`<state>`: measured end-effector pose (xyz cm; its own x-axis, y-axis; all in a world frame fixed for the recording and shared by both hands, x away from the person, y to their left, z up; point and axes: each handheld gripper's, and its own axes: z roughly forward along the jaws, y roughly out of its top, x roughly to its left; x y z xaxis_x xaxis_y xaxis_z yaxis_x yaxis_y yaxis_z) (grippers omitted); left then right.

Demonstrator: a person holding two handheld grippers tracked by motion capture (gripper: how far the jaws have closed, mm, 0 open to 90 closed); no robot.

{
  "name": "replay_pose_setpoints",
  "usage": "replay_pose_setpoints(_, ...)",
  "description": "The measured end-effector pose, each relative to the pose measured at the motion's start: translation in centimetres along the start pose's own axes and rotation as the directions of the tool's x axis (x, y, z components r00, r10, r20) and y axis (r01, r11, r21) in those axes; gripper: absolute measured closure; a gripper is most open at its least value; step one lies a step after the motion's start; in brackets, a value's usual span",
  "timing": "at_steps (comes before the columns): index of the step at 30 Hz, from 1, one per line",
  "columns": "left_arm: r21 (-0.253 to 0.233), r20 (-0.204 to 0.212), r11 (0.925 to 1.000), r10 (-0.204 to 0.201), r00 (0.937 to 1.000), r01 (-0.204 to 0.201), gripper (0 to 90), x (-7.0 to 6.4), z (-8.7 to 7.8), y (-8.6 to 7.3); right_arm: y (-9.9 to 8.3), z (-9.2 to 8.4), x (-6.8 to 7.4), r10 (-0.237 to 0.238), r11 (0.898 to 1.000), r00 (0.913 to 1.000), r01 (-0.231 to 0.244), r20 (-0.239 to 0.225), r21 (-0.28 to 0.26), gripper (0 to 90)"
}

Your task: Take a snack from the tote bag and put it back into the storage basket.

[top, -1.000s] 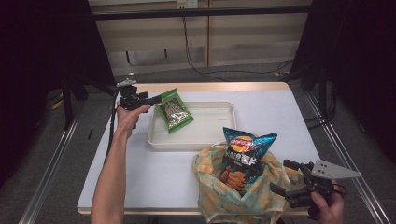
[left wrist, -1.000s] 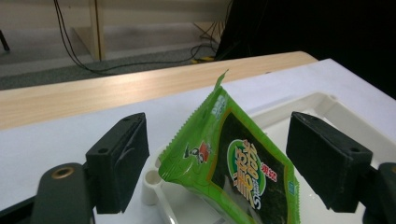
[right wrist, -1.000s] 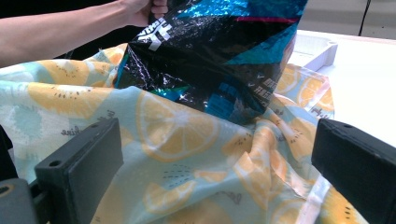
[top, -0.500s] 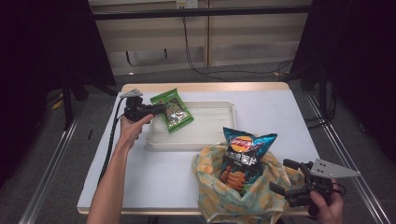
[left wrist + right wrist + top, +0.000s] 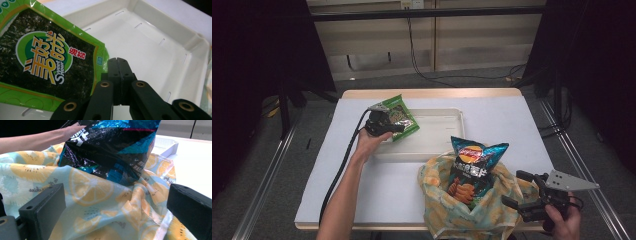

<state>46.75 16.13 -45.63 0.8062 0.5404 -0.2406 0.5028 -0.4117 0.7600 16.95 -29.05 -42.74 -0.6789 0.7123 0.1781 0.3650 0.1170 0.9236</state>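
Note:
A green seaweed packet [image 5: 402,117] lies tilted over the far left corner of the white tray [image 5: 439,152]. My left gripper [image 5: 400,129] sits at the packet's near edge. In the left gripper view its jaws have just been closing and now meet, shut [image 5: 119,62]. The packet [image 5: 45,57] lies against the left jaw, and no film shows between the pads. A blue chips bag [image 5: 473,162] stands in a lemon-print cloth bag [image 5: 447,212]. My right gripper [image 5: 513,189] is open at that bag's right side, its jaws [image 5: 116,212] wide apart before the cloth [image 5: 87,190] and chips bag [image 5: 112,150].
The tray's inside [image 5: 155,57] is bare white with small slots. A white mat [image 5: 382,185] covers the wooden table. The left gripper's black cable [image 5: 339,175] trails along the forearm to the table's near edge. Dark floor and metal rails flank both sides.
My left hand moved right and down from beyond the tray's left corner onto the seaweed packet, and its jaws went from wide apart to closed. The right gripper stayed still.

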Motion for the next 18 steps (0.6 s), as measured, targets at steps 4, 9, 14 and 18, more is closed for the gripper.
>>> replay_pose_setpoints(4,0.087,-0.012,0.9962,0.003,0.9999,-0.002,90.0,0.2,0.8,0.3,0.0,0.2,0.0,-0.001,1.000,1.0000,0.001,0.000,0.006,1.7)
replay_pose_setpoints(9,0.181,-0.016,0.9831,0.031,0.9994,-0.028,90.0,0.3,1.5,0.5,0.0,0.1,-0.1,0.001,1.000,1.0000,-0.001,-0.001,0.006,1.6)
replay_pose_setpoints(14,0.214,-0.029,0.9768,0.026,0.9993,-0.019,90.0,0.4,1.9,0.5,0.0,0.1,-0.1,0.006,1.000,1.0000,-0.006,-0.001,0.003,1.7)
replay_pose_setpoints(18,0.282,-0.045,0.9586,0.055,0.9975,-0.040,90.0,0.9,2.1,0.9,0.0,0.2,0.0,0.001,1.000,1.0000,-0.001,-0.003,0.008,1.7)
